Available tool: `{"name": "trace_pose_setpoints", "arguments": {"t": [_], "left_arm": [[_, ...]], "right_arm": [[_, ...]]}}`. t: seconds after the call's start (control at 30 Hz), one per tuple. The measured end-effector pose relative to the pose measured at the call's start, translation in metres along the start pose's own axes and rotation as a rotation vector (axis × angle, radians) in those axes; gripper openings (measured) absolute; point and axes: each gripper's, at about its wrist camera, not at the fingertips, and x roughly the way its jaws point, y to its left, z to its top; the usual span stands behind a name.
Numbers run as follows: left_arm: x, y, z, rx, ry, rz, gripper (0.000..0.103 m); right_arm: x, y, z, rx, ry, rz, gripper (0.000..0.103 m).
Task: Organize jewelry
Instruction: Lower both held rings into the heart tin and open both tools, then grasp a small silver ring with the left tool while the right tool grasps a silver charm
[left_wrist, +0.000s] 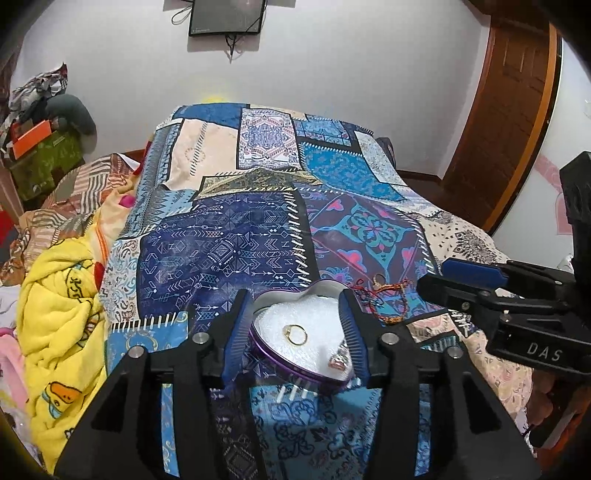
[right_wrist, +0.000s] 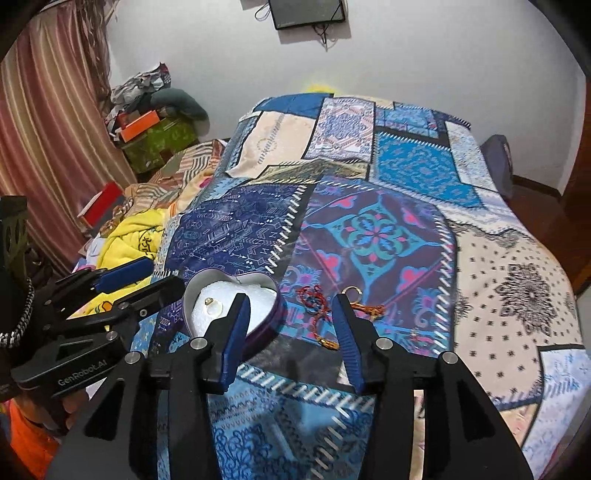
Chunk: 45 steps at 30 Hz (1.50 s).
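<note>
A heart-shaped purple tin (left_wrist: 295, 363) with white foam lining sits on the patchwork bedspread. A gold ring (left_wrist: 295, 334) and a small silvery piece (left_wrist: 338, 361) lie in it. My left gripper (left_wrist: 295, 325) is open, its fingers on either side of the tin. In the right wrist view the tin (right_wrist: 229, 306) is at the left. My right gripper (right_wrist: 290, 314) is open and empty above red and orange thread bracelets (right_wrist: 317, 301) and a gold ring (right_wrist: 351, 291) on the cloth. The bracelets also show in the left wrist view (left_wrist: 384, 299), right of the tin.
The bed is covered by a blue patchwork spread (left_wrist: 258, 221). A yellow towel (left_wrist: 59, 302) and bedding lie at its left. Boxes and clothes (left_wrist: 40, 144) are stacked in the far left corner. A wooden door (left_wrist: 502, 110) stands at the right.
</note>
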Motion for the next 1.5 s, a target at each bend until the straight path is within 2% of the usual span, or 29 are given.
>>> {"name": "trace_pose_setpoints", "arguments": {"t": [0.07, 0.13, 0.57, 0.9, 1.17, 1.2, 1.27, 1.5], "left_arm": [[-0.006, -0.003, -0.002, 0.002, -0.003, 0.014, 0.060], [-0.010, -0.007, -0.005, 0.008, -0.003, 0.029, 0.063], [-0.010, -0.044, -0.020, 0.030, 0.058, 0.039, 0.064], [0.012, -0.085, -0.021, 0.089, 0.101, -0.010, 0.064], [0.038, -0.110, -0.025, 0.108, 0.150, -0.093, 0.064], [0.042, -0.113, -0.026, 0.109, 0.161, -0.109, 0.063], [0.052, -0.119, -0.029, 0.119, 0.184, -0.130, 0.053], [0.085, -0.138, -0.041, 0.170, 0.267, -0.171, 0.030]], "right_arm": [[-0.007, -0.003, -0.003, 0.000, -0.010, -0.004, 0.044], [-0.013, -0.006, -0.006, 0.000, -0.017, -0.008, 0.045], [-0.043, -0.045, -0.030, 0.034, -0.038, -0.061, 0.047], [-0.043, -0.079, -0.044, 0.087, -0.010, -0.084, 0.047], [-0.028, -0.101, -0.052, 0.118, 0.044, -0.090, 0.047], [-0.025, -0.103, -0.053, 0.120, 0.051, -0.091, 0.047], [-0.021, -0.108, -0.054, 0.126, 0.064, -0.092, 0.047], [-0.010, -0.121, -0.057, 0.150, 0.092, -0.083, 0.047]]}}
